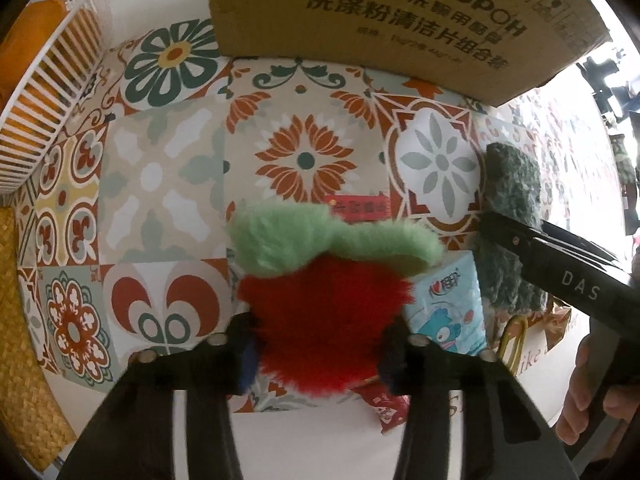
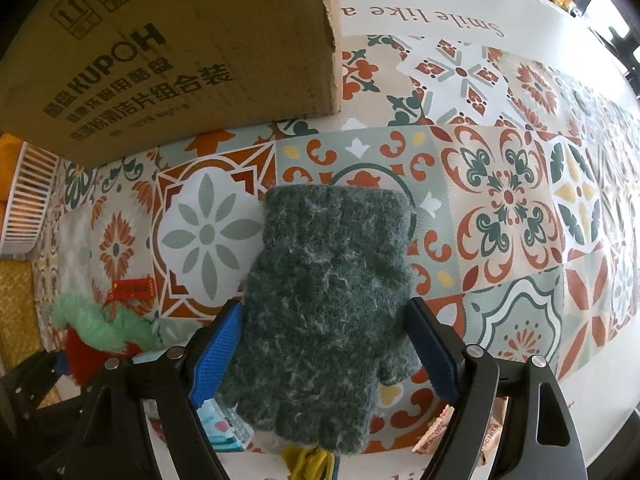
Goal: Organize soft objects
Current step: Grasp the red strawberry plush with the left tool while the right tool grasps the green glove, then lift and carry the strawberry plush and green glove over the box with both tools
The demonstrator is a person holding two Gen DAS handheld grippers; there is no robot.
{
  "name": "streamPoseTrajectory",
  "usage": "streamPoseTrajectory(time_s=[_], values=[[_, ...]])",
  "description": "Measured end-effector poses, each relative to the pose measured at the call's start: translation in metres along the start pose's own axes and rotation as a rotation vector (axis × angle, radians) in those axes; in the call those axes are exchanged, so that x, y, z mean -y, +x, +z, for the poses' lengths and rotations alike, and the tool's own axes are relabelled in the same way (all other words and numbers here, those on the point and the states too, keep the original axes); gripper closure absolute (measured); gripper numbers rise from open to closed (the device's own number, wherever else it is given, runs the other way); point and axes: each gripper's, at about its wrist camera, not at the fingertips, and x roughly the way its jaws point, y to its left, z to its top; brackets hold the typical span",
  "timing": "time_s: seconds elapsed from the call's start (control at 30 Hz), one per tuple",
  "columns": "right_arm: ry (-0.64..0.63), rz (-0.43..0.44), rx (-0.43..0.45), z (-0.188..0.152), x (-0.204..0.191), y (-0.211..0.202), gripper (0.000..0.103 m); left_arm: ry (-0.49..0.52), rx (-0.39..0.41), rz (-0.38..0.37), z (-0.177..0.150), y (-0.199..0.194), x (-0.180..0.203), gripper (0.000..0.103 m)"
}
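My left gripper [image 1: 316, 340] is shut on a fuzzy red plush strawberry [image 1: 324, 320] with a green leafy top, held above the patterned tablecloth. My right gripper [image 2: 324, 356] is shut on a dark green knitted glove [image 2: 324, 300], cuff pointing away, fingers hanging toward the camera. In the left wrist view the glove [image 1: 512, 200] and the right gripper's black body [image 1: 560, 264] show at the right. In the right wrist view the strawberry [image 2: 96, 332] shows at the lower left. A brown cardboard box [image 1: 400, 12] stands just beyond both grippers; it also shows in the right wrist view [image 2: 168, 48].
A white slatted basket [image 1: 44, 92] holding something orange stands at the far left, a woven yellow mat [image 1: 24, 340] below it. A light blue tissue pack [image 1: 448, 308], a red snack packet [image 1: 384, 404] and a small red tag [image 1: 356, 208] lie on the tablecloth [image 1: 168, 184].
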Motion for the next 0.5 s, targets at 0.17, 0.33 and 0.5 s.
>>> streamPoseTrajectory(time_s=[0.17,0.33,0.5], values=[[-0.001,0.035,0.020,-0.008,0.011,-0.007,0.057,0.002,0.007,-0.004,0.001,-0.002,0.012,0.067],[-0.036,0.073,0.011,-0.009,0.010,-0.013,0.071,0.027,0.064,0.039,0.005,-0.029,0.017,0.067],[-0.042,0.115,0.019,-0.016,0.005,-0.024,0.072,0.042,0.127,0.044,0.001,-0.051,0.023,0.067]])
